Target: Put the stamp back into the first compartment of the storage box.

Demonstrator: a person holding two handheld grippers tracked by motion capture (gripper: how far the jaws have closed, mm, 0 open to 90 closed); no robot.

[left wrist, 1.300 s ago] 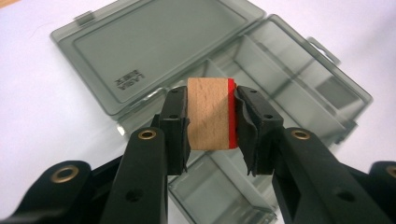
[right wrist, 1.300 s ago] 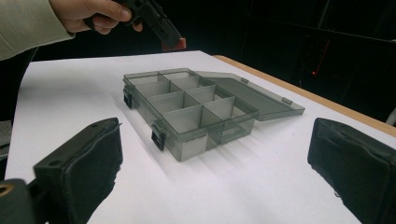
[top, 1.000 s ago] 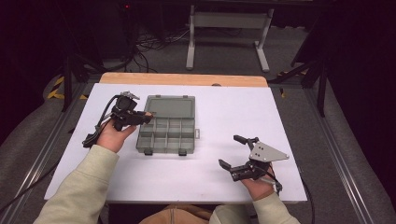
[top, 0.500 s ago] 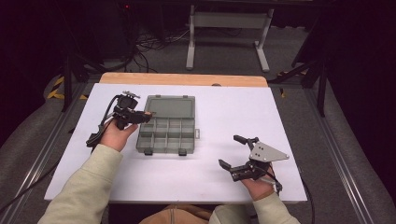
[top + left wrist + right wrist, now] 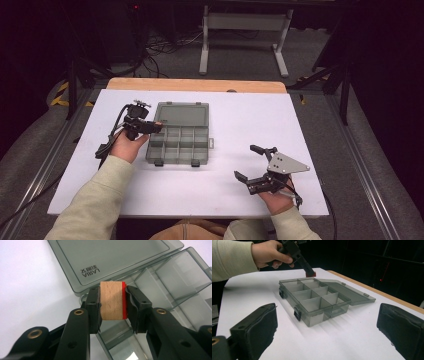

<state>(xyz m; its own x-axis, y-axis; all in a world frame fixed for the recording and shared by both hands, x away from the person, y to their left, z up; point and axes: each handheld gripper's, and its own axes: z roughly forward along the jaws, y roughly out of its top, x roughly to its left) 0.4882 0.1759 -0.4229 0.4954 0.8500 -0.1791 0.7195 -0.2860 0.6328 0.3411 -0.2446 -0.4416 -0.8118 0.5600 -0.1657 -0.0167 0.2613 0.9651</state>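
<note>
1. Far left: you're holding the left gripper (image 5: pixel 159 125) w/ your left hand (image 5: pixel 127 145), hovering right at the left edge of the organizer box (image 5: pixel 176 150). Cable's trailing off toward the table's left side.
2. Its jaws are clamping a small wooden block (image 5: pixel 111 300), red face on one side, pads pressing both sides. Block's hanging above the box's left compartments, close to the hinge.
3. Middle: the smoky clear box is sitting open on the white table (image 5: pixel 225 175), lid (image 5: pixel 182 113) lying flat on the far side, latches facing you. Compartments I can see are looking bare.
4. Right: your right gripper (image 5: pixel 250 162) is resting near the table's front right, well apart from the box, jaws standing wide w/ nothing between them.
</note>
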